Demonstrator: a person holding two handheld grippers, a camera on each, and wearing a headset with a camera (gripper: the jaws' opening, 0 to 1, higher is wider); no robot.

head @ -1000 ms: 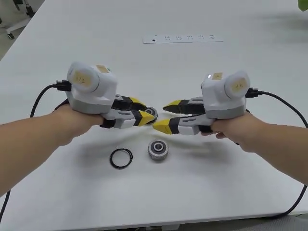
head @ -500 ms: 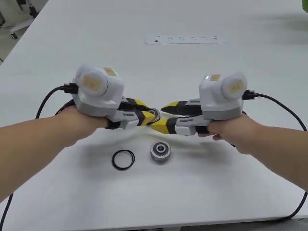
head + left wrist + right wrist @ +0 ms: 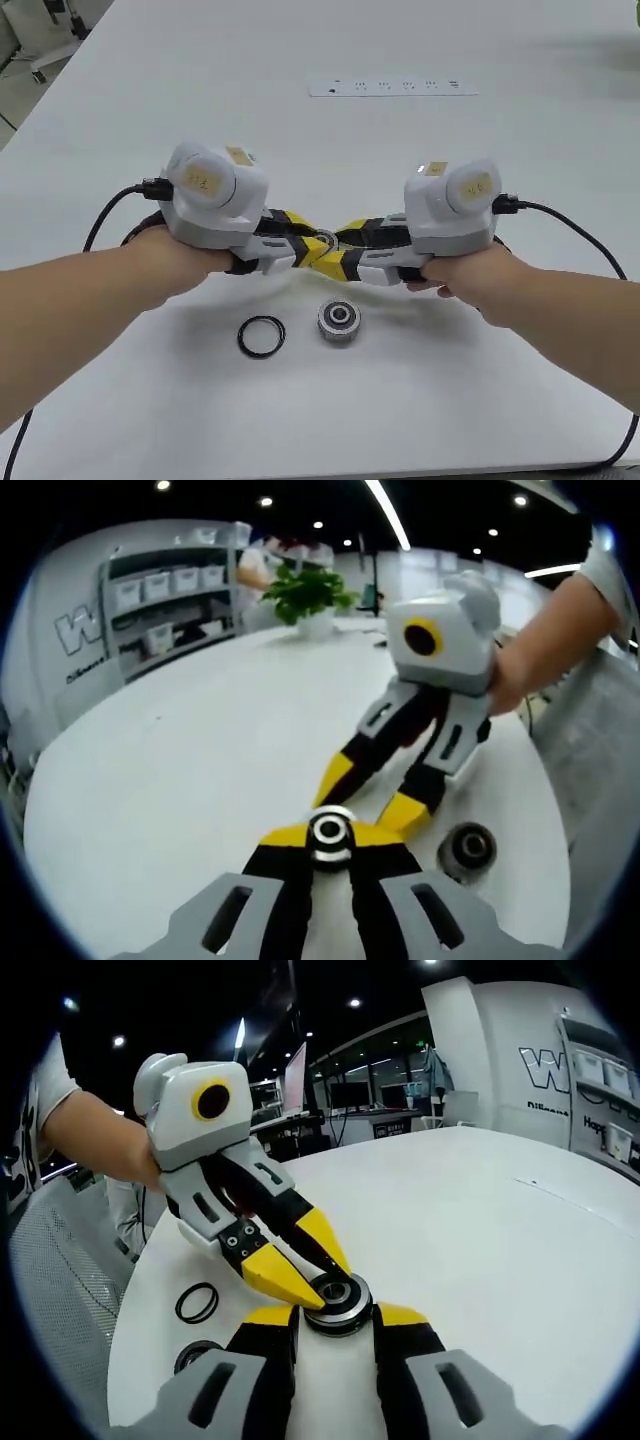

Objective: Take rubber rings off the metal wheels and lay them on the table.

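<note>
A metal wheel [image 3: 323, 240] with a dark rubber rim hangs above the table between both grippers. My left gripper [image 3: 311, 248] is shut on it; in the left gripper view the wheel [image 3: 330, 832] sits between its yellow tips. My right gripper [image 3: 337, 247] meets it from the right, and its jaws press the wheel's rim [image 3: 338, 1305] on both sides. A second wheel [image 3: 340, 318] lies on the white table [image 3: 470, 400] below. A loose black rubber ring [image 3: 262, 336] lies flat to its left.
A white power strip [image 3: 397, 88] lies at the far side of the table. Black cables [image 3: 590, 245] trail from both grippers across the tabletop. Shelves with bins and a potted plant [image 3: 305, 590] stand beyond the table.
The two grippers have come together. My right gripper's jaws, wide open before, have narrowed around the wheel that my left gripper holds. The ring and the wheel on the table have stayed put.
</note>
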